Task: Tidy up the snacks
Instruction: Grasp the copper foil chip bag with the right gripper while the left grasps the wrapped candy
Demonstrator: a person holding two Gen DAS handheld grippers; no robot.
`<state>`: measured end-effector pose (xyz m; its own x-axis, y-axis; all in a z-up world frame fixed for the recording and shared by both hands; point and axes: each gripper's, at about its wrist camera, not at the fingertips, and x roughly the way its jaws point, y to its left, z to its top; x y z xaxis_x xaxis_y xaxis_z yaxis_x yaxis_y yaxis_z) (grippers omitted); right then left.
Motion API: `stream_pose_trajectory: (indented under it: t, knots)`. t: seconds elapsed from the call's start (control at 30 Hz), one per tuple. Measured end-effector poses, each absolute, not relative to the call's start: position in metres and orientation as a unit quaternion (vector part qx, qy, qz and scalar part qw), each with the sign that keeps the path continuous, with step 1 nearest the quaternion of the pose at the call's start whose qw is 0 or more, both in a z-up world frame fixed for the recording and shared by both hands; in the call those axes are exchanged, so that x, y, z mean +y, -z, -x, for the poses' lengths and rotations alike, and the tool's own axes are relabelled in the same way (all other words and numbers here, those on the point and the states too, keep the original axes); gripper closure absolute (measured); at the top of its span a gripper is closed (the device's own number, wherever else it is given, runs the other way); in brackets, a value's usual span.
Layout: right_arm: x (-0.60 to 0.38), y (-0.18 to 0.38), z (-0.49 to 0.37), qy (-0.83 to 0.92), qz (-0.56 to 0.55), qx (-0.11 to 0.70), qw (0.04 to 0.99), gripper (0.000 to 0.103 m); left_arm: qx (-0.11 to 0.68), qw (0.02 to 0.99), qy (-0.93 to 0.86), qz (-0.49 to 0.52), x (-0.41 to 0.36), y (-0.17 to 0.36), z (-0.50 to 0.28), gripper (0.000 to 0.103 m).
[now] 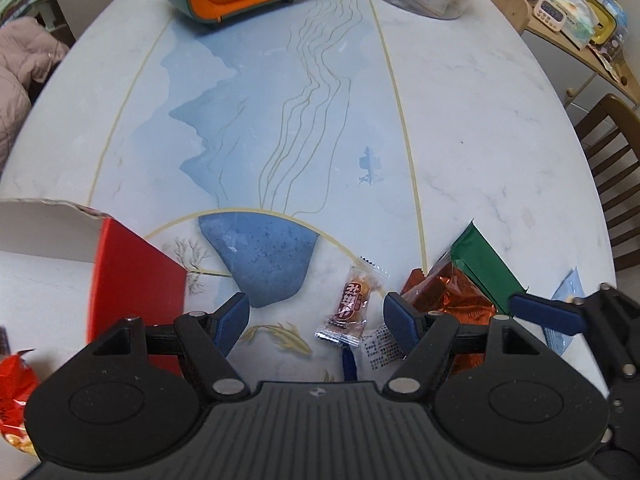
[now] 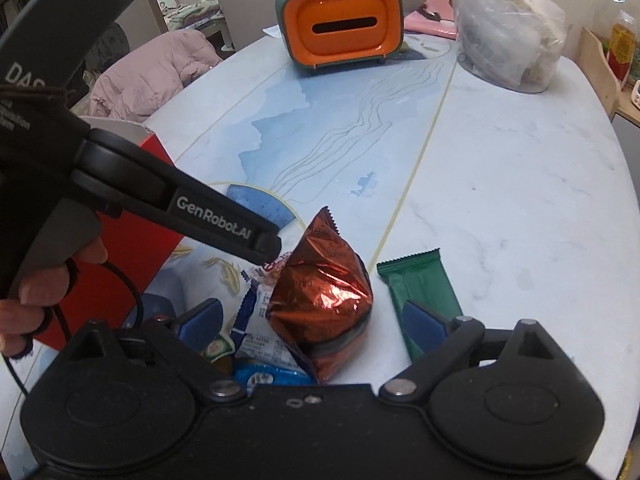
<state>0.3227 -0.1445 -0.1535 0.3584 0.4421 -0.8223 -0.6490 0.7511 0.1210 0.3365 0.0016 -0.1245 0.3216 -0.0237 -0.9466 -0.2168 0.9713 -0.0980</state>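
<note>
My left gripper [image 1: 316, 316] is open and low over the table, with a small clear-wrapped candy [image 1: 352, 304] lying between its fingers. A copper foil snack bag [image 1: 452, 296] and a green bar [image 1: 484, 264] lie just to its right. My right gripper [image 2: 312, 320] is open around the copper foil bag [image 2: 320, 296], which stands between its fingers. The green bar [image 2: 420, 284] lies by its right finger. White and blue packets [image 2: 264, 308] lie by its left finger. The red box [image 1: 132, 280] stands at the left, also in the right wrist view [image 2: 120, 264].
An orange and green tissue holder [image 2: 340, 24] stands at the table's far side, with a clear plastic bag [image 2: 504, 24] to its right. A red foil packet [image 1: 16, 396] lies at the left. A wooden chair [image 1: 612, 168] stands by the right edge. A light blue packet [image 1: 564, 296] lies far right.
</note>
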Motion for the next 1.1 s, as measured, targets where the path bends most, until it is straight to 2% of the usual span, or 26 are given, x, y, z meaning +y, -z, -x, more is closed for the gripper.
stream_pose_trajectory:
  t: [0.27, 0.33, 0.4, 0.47, 0.7, 0.83, 0.9, 0.97, 1.03, 1.1]
  knots:
    - [-0.144, 0.166, -0.333, -0.336, 0.084, 0.476, 0.808, 0.030, 0.589, 0.799, -0.043, 0.114, 0.003, 0.139, -0.343, 0.029]
    - [-0.147, 0.165, -0.333, -0.332, 0.083, 0.476, 0.810, 0.044, 0.590, 0.799, -0.042, 0.111, 0.003, 0.142, -0.346, 0.030]
    - [-0.152, 0.165, -0.336, -0.334, 0.071, 0.479, 0.809, 0.046, 0.589, 0.799, -0.037, 0.116, 0.003, 0.145, -0.347, 0.030]
    - [-0.157, 0.164, -0.337, -0.333, 0.063, 0.479, 0.810, 0.052, 0.589, 0.800, -0.035, 0.114, 0.001, 0.148, -0.348, 0.031]
    - [-0.171, 0.162, -0.337, -0.328, 0.052, 0.479, 0.812, 0.055, 0.591, 0.800, -0.022, 0.103, -0.007, 0.158, -0.354, 0.052]
    - [-0.175, 0.161, -0.336, -0.327, 0.051, 0.478, 0.814, 0.055, 0.581, 0.810, -0.022, 0.078, -0.014, 0.158, -0.355, 0.059]
    - [-0.176, 0.161, -0.336, -0.324, 0.049, 0.479, 0.814, 0.055, 0.576, 0.814, -0.025, 0.069, -0.017, 0.158, -0.355, 0.070]
    - [-0.176, 0.161, -0.336, -0.322, 0.048, 0.478, 0.816, 0.055, 0.573, 0.816, -0.028, 0.066, -0.019, 0.157, -0.354, 0.073]
    - [-0.177, 0.161, -0.336, -0.319, 0.045, 0.478, 0.817, 0.056, 0.570, 0.818, -0.032, 0.067, -0.020, 0.158, -0.353, 0.088]
    - [-0.178, 0.160, -0.336, -0.316, 0.044, 0.476, 0.820, 0.056, 0.565, 0.821, -0.036, 0.072, -0.019, 0.157, -0.351, 0.088]
